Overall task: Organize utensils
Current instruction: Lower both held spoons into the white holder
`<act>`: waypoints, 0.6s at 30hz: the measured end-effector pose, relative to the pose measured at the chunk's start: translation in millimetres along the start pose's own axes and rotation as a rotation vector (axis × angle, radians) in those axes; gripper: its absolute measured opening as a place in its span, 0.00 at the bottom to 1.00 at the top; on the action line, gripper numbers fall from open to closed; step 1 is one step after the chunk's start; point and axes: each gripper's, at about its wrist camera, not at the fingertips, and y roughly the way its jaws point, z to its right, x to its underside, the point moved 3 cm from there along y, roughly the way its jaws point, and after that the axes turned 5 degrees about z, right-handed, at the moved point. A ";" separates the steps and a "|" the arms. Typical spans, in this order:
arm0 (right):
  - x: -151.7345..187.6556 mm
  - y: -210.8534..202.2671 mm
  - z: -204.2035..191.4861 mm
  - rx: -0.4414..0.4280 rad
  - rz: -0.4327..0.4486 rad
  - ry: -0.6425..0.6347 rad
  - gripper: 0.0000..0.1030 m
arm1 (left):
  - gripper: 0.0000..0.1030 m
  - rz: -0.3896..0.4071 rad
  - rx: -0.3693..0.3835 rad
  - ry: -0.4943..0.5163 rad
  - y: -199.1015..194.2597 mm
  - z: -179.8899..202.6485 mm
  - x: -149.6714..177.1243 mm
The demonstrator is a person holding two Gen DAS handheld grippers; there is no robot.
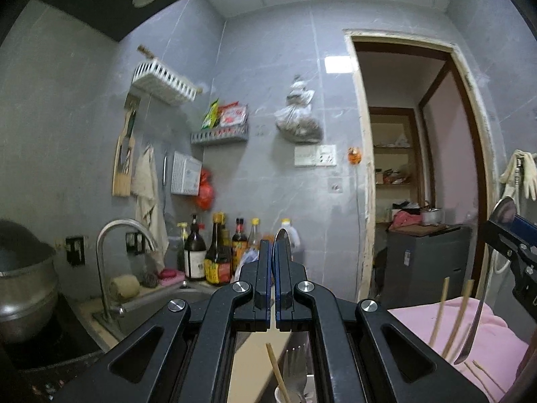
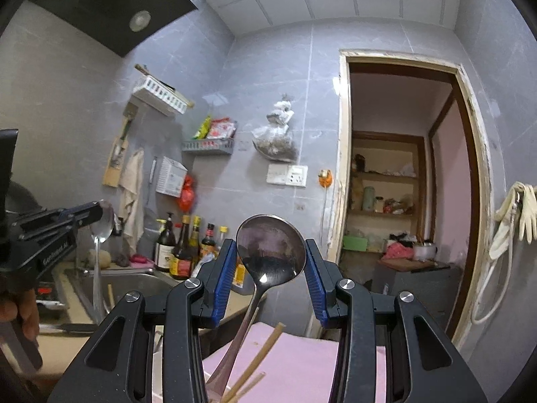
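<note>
Right gripper (image 2: 270,262): pads clamp a ladle (image 2: 270,248) by its bowl, handle hanging over pink cloth (image 2: 302,362). Left gripper (image 1: 272,258): closed on a spoon (image 1: 281,240), likewise aloft. Step, by judgement: carrying; next, lower each into the cup (image 1: 280,394) beside the fork (image 1: 295,372).

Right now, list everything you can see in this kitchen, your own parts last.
Spoons: two, silver; one edge-on in the left gripper, one large spoon in the right gripper.
Chopsticks: several, tan, over the pink cloth.
Fork: one, silver, in a white cup below.
Sauce bottles: several, dark, by the sink.
Faucet: one, steel.
Wall racks: white, on grey tile.
Gloves: pale, hanging right.
Grippers: two, black with blue pads; left shut on its spoon, right holding the bowl.
</note>
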 end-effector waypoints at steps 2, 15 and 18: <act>7.2 7.7 -4.2 0.031 -0.016 -0.001 0.37 | 0.00 -0.014 -0.021 -0.003 6.7 0.4 8.4; 54.6 27.2 -13.0 0.109 -0.100 0.000 0.37 | 0.00 -0.069 -0.057 0.064 22.4 18.9 54.9; 57.0 26.0 -14.0 0.114 -0.092 -0.001 0.37 | 0.00 -0.090 -0.030 0.042 22.5 20.2 61.7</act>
